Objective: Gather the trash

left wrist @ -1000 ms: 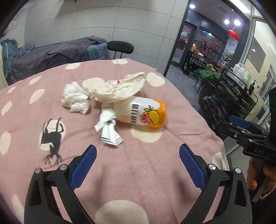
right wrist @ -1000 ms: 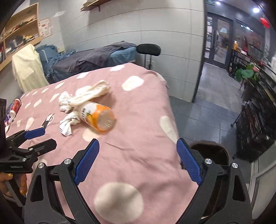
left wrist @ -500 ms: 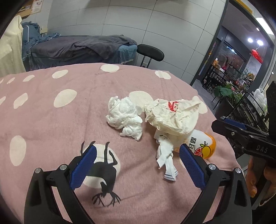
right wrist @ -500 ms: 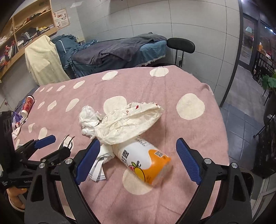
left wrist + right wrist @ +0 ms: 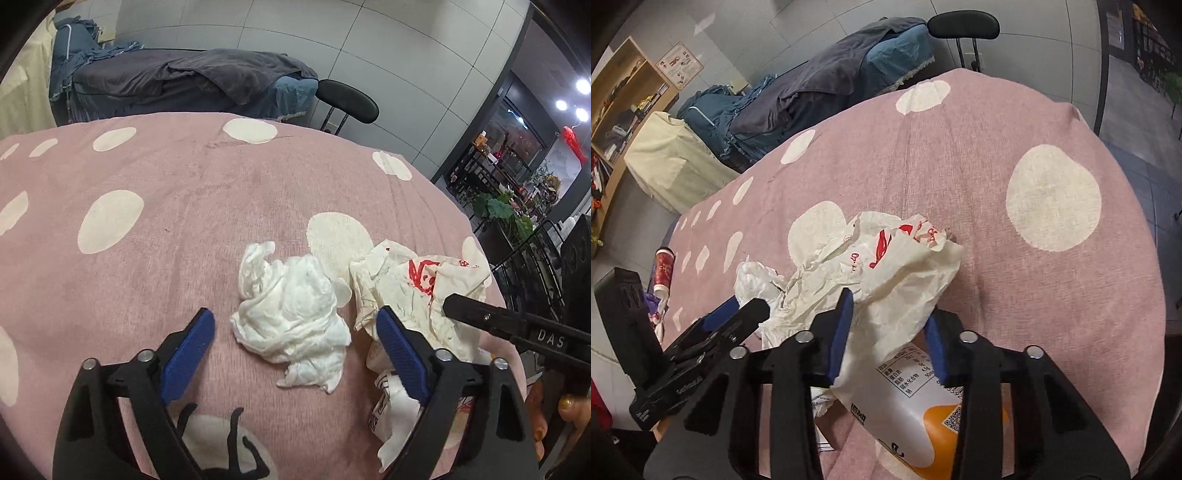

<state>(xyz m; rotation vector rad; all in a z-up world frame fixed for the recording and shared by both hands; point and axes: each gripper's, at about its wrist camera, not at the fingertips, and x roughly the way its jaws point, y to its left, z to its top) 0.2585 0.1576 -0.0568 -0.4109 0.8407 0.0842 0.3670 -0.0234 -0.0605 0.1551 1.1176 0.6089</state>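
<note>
trash lies bunched near one edge of the pink dotted desk (image 5: 155, 206), so each claw can work its own piece without crossing. left claw (image 5: 295, 343) hangs spread wide on either side of the crumpled white tissue (image 5: 291, 314), apparently lining up a pinch. right claw (image 5: 888, 328) sits part-closed around the crinkled plastic bag (image 5: 886, 266) draped over the orange-capped bottle (image 5: 916, 417); whether it grips the bag yet cannot be told.

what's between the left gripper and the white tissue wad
Nothing visible. The left gripper is open, with the white tissue wad lying straight ahead between its fingertips on the pink cloth. The crumpled wrapper sits off to the right.
</note>
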